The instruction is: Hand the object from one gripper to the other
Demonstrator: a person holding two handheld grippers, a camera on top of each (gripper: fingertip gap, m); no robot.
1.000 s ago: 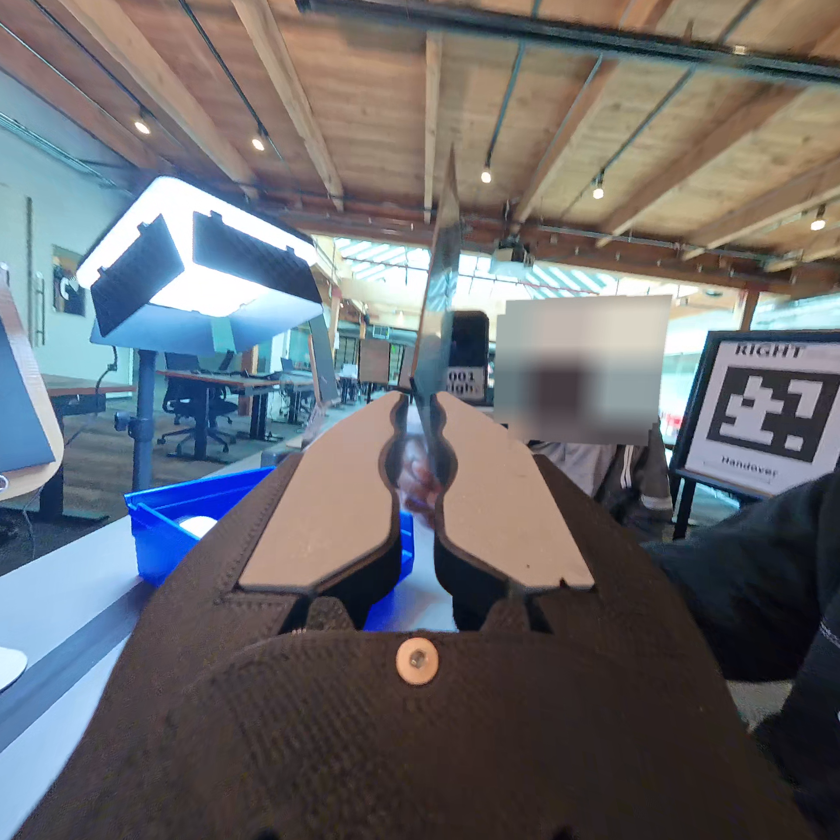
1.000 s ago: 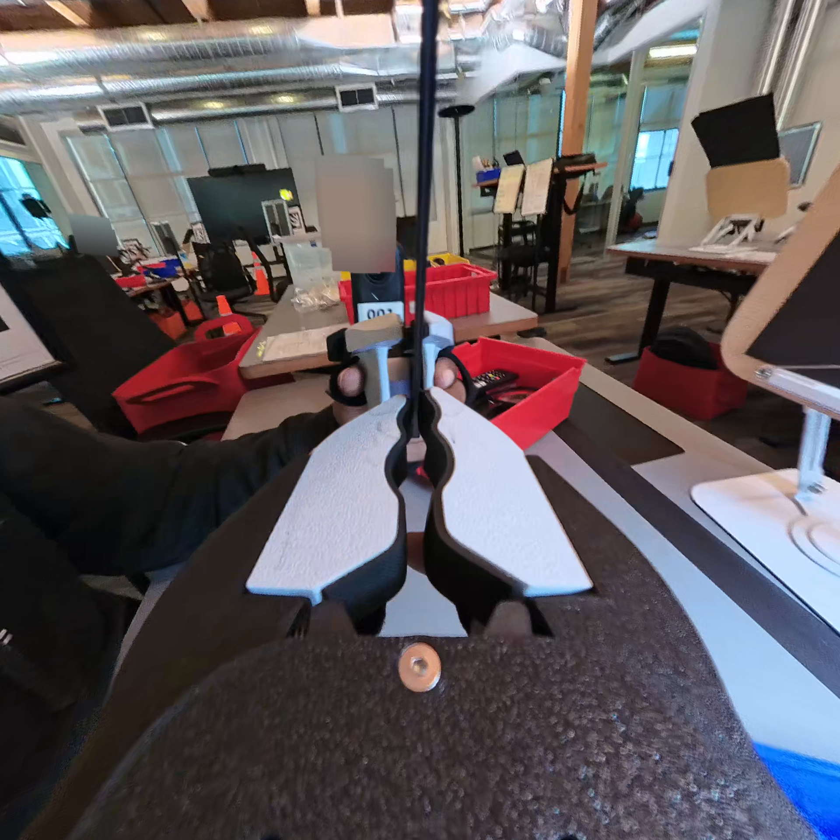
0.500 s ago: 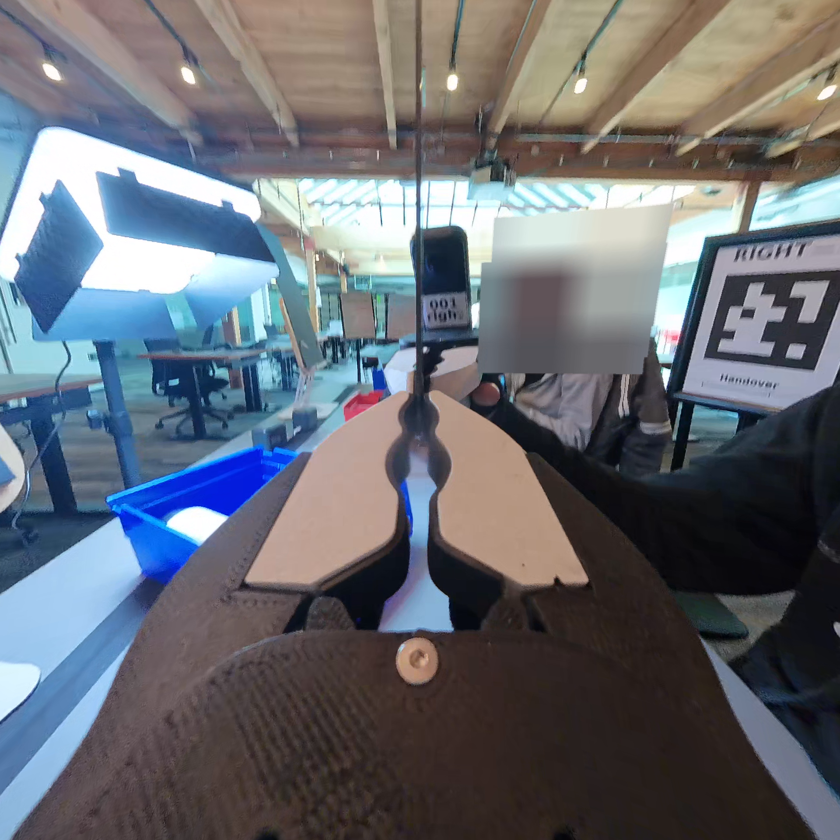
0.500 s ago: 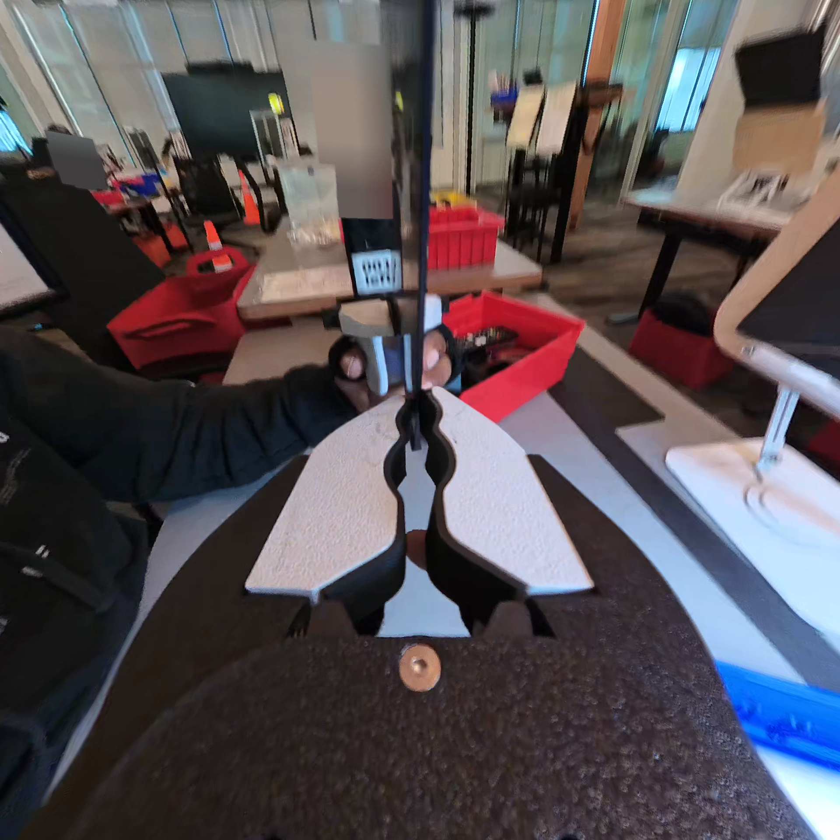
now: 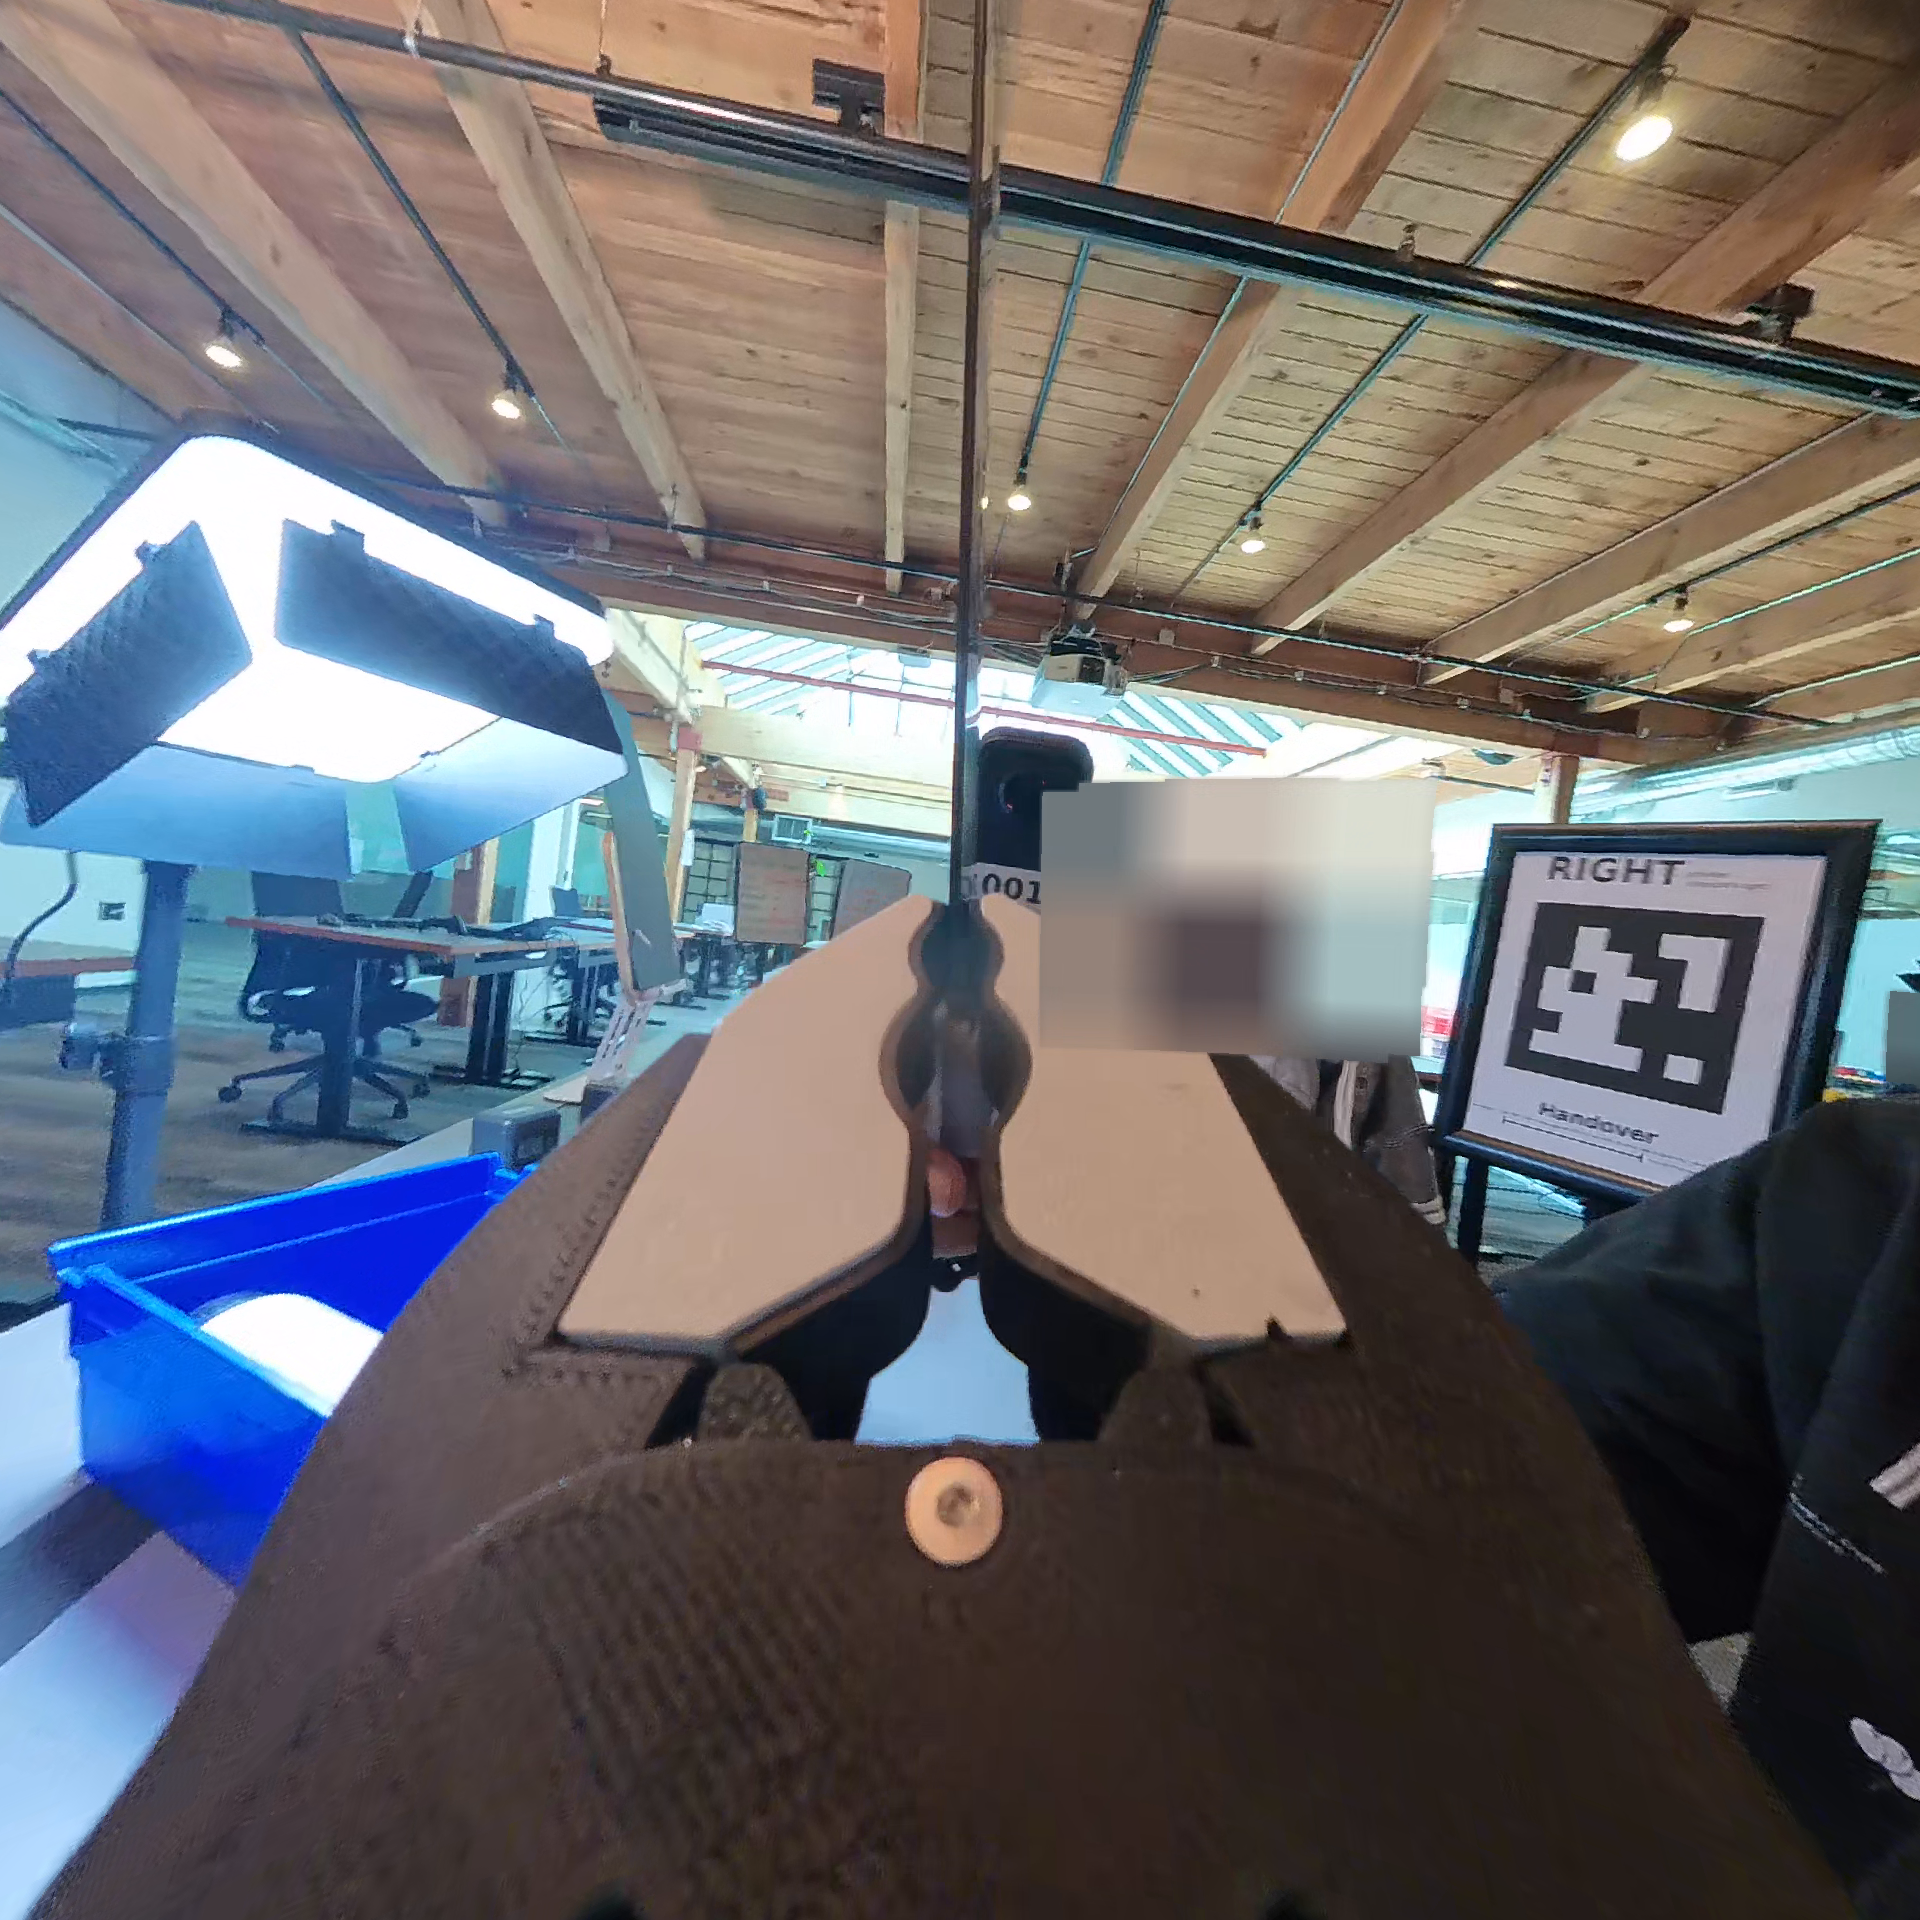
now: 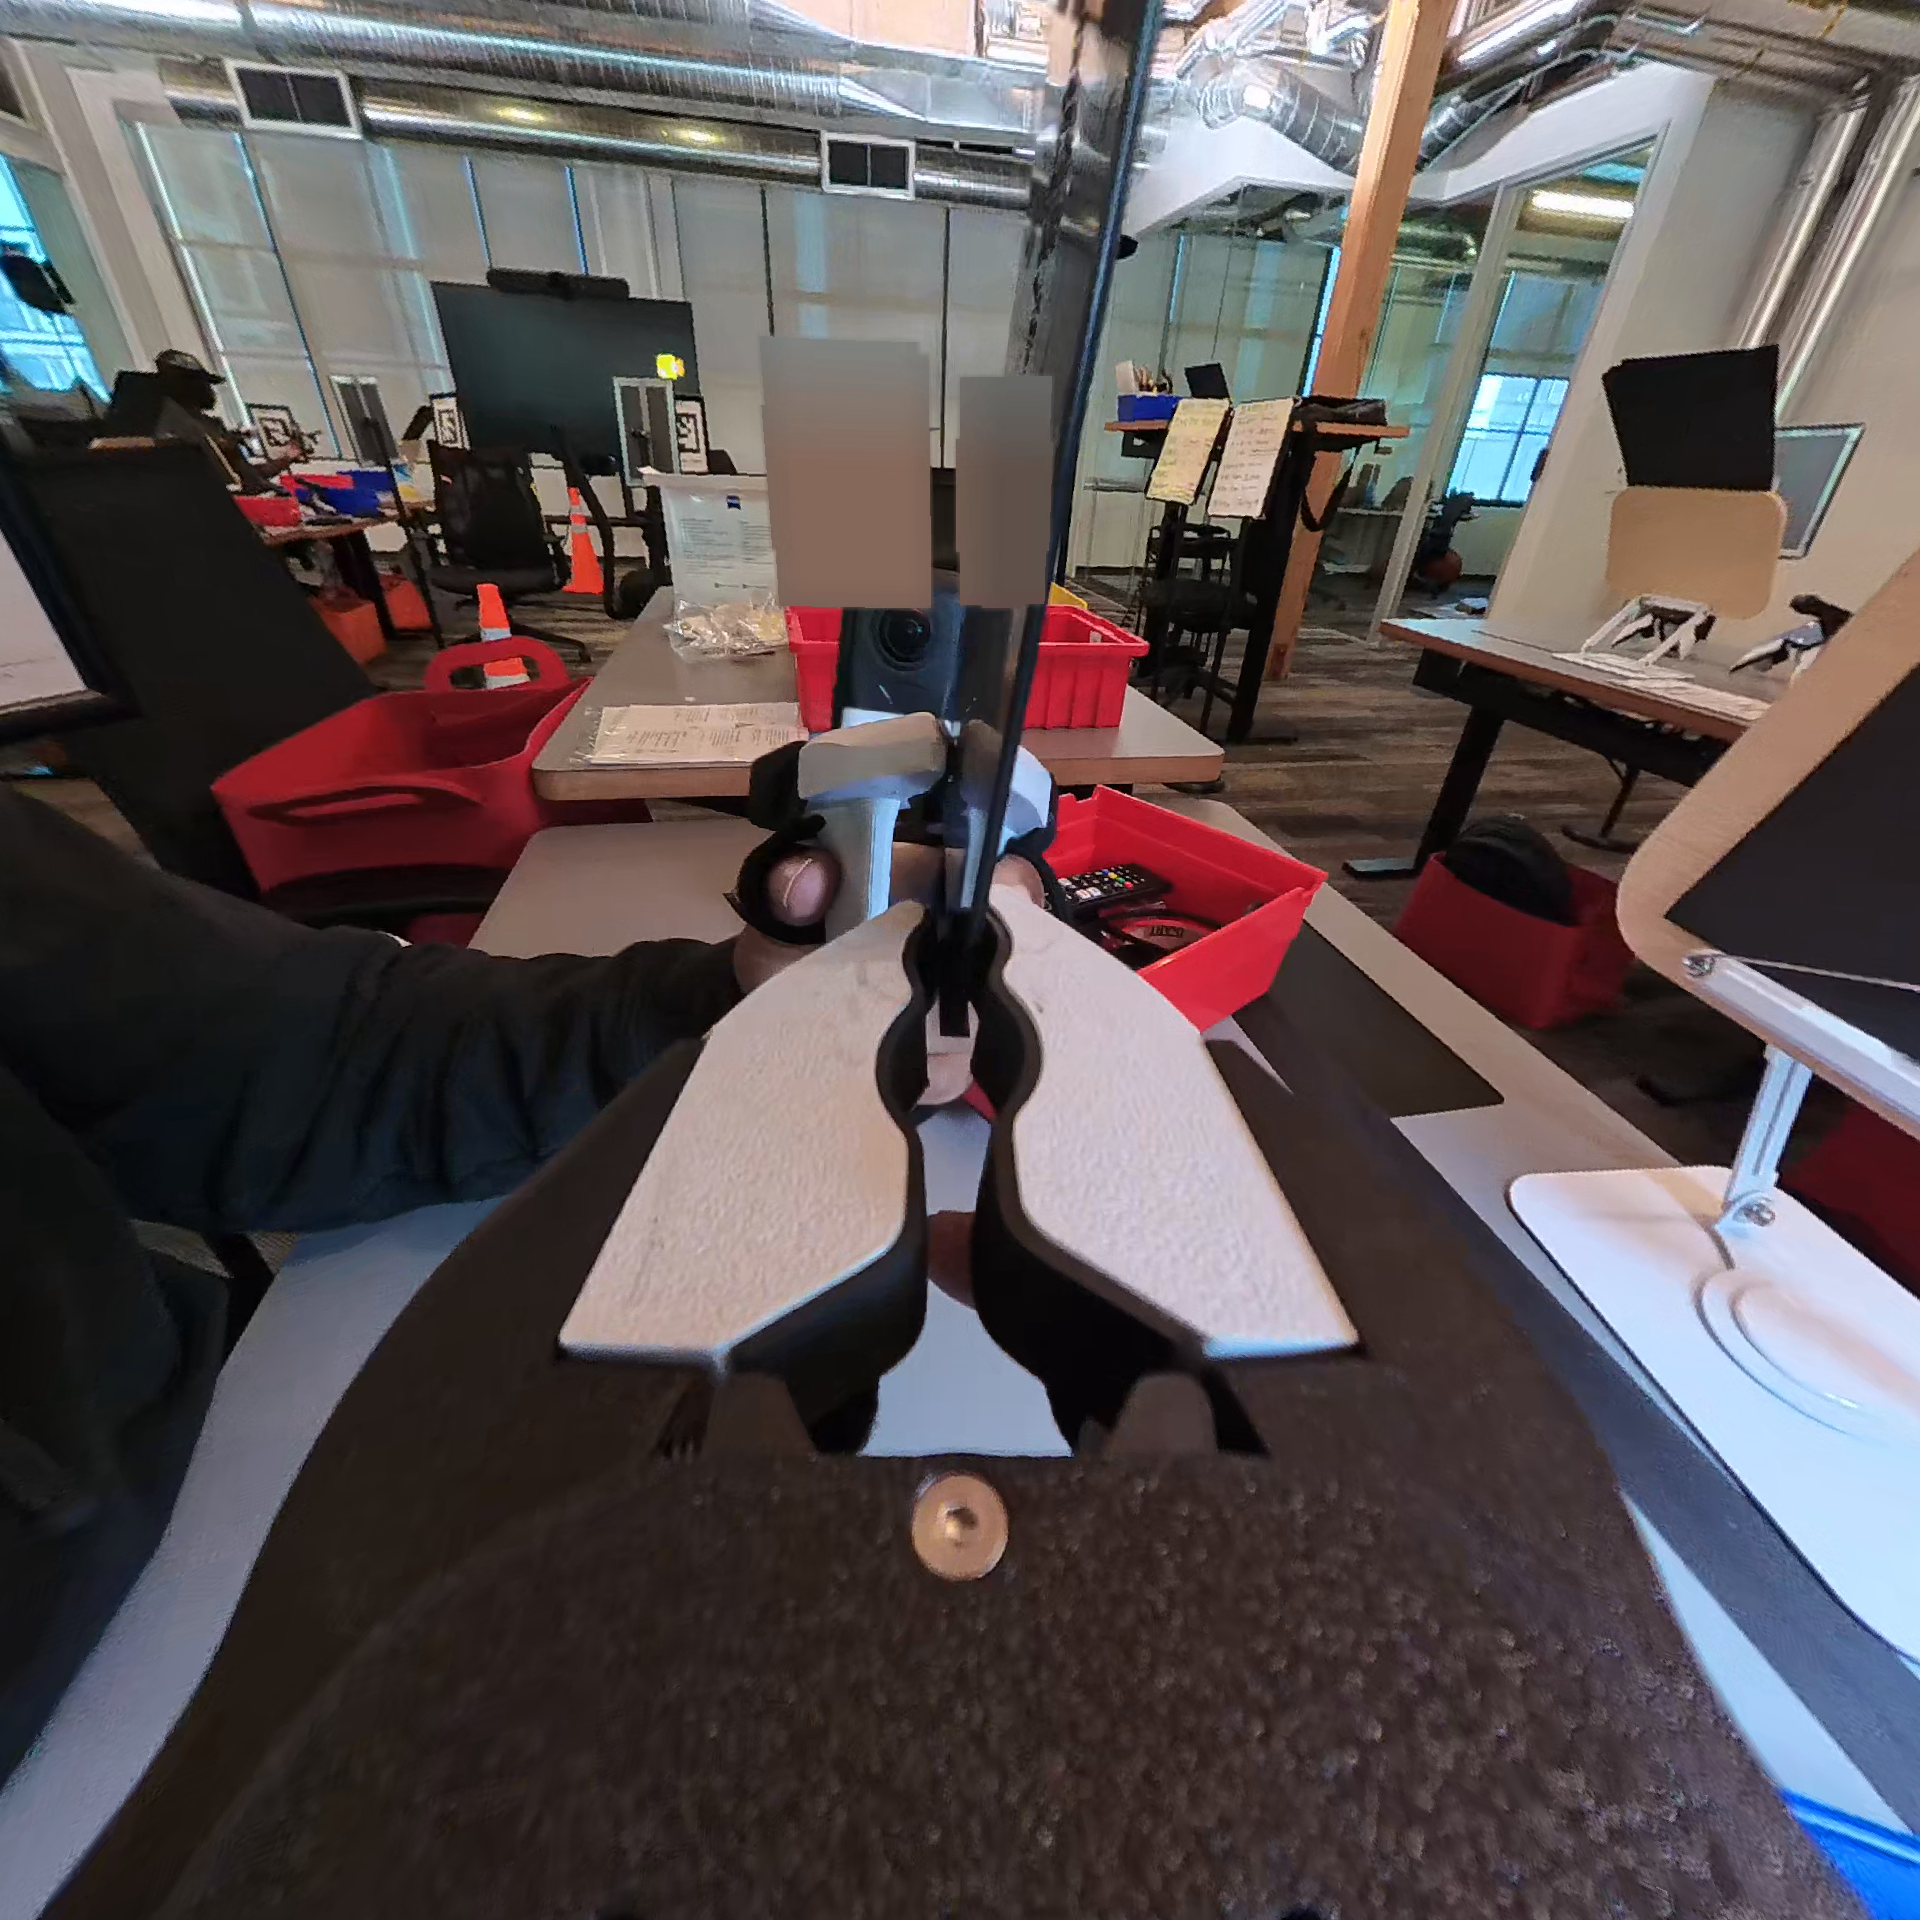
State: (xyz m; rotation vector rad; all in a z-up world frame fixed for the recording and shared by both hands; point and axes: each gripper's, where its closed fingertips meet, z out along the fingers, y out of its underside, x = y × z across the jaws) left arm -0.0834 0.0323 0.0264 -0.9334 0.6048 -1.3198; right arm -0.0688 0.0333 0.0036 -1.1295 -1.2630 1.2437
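Rising straight up from the tips of the left tool is a thin flat sheet, seen edge-on as a dark line that runs up past the wooden ceiling beams to the top of the view. The left tool's two fingers are pressed together at their tips with only the sheet's lower edge between them, so the tool is closed on the sheet. The right tool is closed in the same way: its pale fingers meet at the tips around the sheet's bottom corner, whose dark end shows in the small gap just below them. From this side the sheet leans slightly to the right as it climbs, and its left face looks shiny, perhaps mirrored, though the angle is too narrow to be sure. Both tools face each other tip to tip, above the desk, with the sheet held upright between them. Behind the right tool's tips a person's hand in a dark sleeve grips the left tool. A red bin sits on the desk beyond, to the right. On the left tool's side a blue bin stands on the desk, a lit lamp panel hangs above it, and a framed sign stands to the right.
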